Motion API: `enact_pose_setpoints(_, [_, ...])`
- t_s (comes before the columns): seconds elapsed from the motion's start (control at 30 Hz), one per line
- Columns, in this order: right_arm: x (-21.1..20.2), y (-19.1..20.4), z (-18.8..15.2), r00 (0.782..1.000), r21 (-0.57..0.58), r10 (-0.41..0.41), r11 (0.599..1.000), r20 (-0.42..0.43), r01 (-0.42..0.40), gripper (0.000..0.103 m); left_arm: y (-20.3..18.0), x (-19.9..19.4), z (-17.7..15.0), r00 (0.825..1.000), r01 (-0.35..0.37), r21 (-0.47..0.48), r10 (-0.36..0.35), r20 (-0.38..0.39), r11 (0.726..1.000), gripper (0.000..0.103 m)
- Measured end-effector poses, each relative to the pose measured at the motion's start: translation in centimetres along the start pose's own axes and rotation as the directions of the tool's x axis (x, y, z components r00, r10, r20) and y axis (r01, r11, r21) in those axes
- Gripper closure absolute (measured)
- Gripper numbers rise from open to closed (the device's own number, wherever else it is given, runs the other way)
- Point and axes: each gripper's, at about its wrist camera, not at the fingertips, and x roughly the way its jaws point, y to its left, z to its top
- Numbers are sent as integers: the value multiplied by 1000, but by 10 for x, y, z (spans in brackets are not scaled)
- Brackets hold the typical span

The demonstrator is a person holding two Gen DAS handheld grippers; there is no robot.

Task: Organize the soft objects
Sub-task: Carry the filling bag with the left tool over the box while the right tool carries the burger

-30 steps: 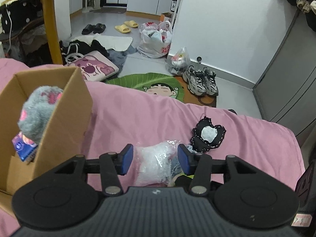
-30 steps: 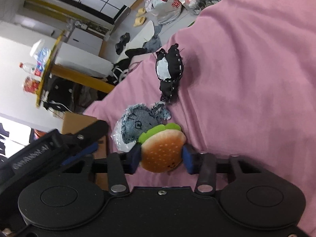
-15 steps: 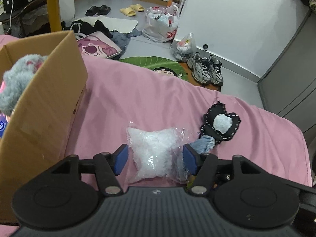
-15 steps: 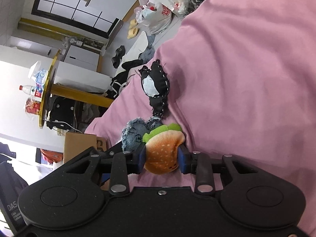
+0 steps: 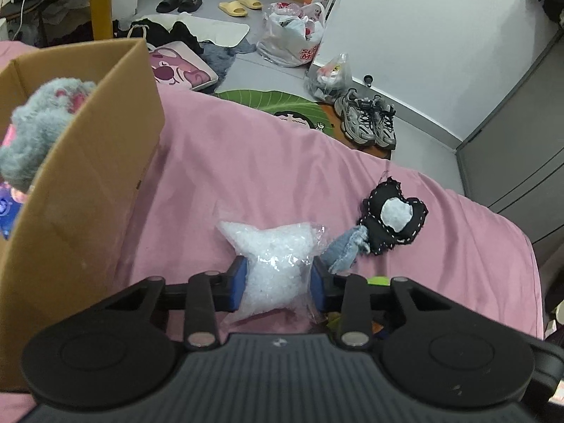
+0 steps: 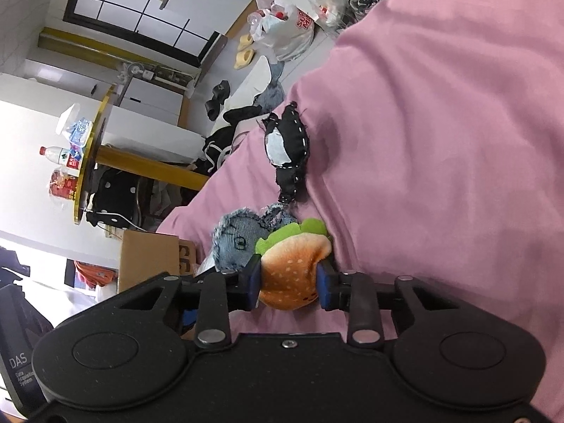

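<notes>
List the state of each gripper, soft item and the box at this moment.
left gripper: closing, pads pressing the clear pellet bag
right gripper: closing on the burger plush
denim plush: lying loose
black heart plush: lying loose
cardboard box: open, grey plush inside

floor beside pink bedsheet (image 5: 268, 162) | grey sneakers (image 5: 366, 121) | yellow slippers (image 5: 239, 5) | white shopping bag (image 5: 292, 37) | leaf mat (image 5: 268, 100)

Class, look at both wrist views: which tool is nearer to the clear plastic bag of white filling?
Left. The left tool has its jaws closing on the clear plastic bag of white filling. The right tool is closing on the plush hamburger toy beside it.
</notes>
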Motion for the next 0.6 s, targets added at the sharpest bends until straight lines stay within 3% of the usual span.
enact_pose_setpoints(0.6, [-63,27,-21,989,-90,-15,996,145,28,72,10,-70,-12,996,31,25,-33,80,999,68])
